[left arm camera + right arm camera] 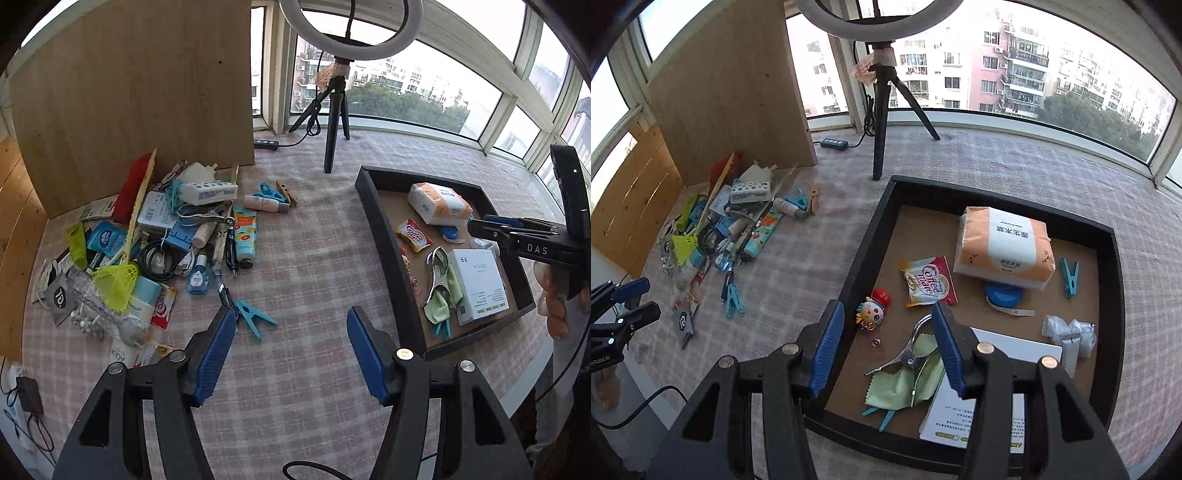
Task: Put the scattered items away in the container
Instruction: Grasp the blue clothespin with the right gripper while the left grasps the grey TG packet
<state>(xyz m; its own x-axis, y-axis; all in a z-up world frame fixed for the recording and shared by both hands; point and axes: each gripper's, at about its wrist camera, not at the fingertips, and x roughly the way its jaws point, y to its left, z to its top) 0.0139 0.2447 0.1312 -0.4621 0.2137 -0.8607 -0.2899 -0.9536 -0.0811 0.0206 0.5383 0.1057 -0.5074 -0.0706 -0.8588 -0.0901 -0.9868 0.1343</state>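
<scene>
A black tray (388, 240) (860, 240) holds a tissue pack (1004, 247), a Coffee mate sachet (929, 282), a white box (979, 398), metal tongs (908, 354), a green cloth (897, 387) and a teal clothespin (1070, 277). A pile of scattered items (155, 236) (727, 229) lies to the left on the checked cloth. A teal clothespin (253, 317) lies just ahead of my left gripper (291, 325), which is open and empty. My right gripper (888, 321) is open and empty above the tray's near left part.
A wooden board (129, 92) stands behind the pile. A ring light on a black tripod (334, 122) stands at the back, with a power strip (266, 144) beside it. Windows curve around the far side. Cables hang at the table's left edge (26, 413).
</scene>
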